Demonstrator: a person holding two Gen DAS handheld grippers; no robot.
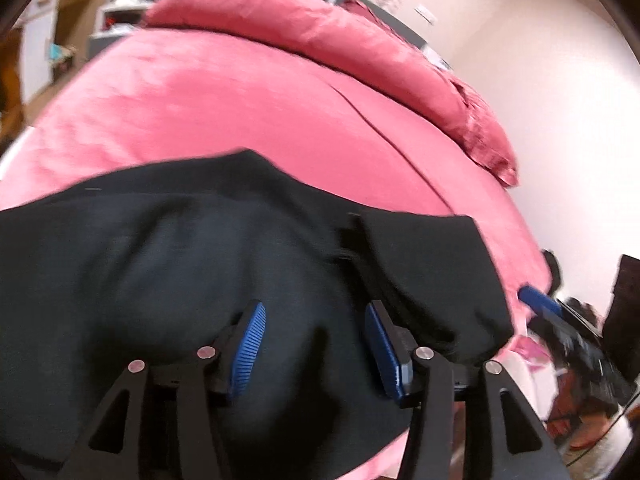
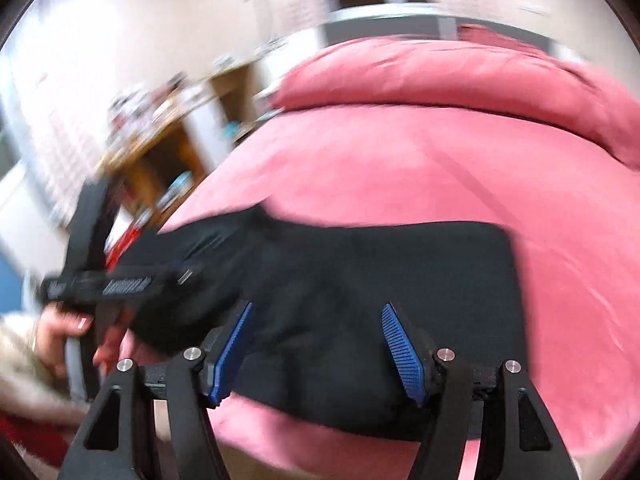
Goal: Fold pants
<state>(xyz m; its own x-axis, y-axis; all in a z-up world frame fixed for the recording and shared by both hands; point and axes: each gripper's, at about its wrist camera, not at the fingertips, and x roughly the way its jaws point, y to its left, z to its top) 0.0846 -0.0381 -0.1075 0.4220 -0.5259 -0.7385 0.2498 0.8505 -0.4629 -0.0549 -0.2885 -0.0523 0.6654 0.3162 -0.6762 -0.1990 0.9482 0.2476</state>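
One black pants (image 1: 180,264) on pink bed (image 1: 208,108); two grippers, fingers apart.

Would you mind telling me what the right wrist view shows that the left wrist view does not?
Only the right wrist view shows the person's left hand holding the left hand-held gripper, and wooden shelves beside the bed.

Only the left wrist view shows a brown door and a dark cluttered heap off the bed's right edge.

Both show the black pants lying on the pink bedspread, the pink pillows, and each view's own open blue-padded fingers; the right hand-held gripper is open above the pants.
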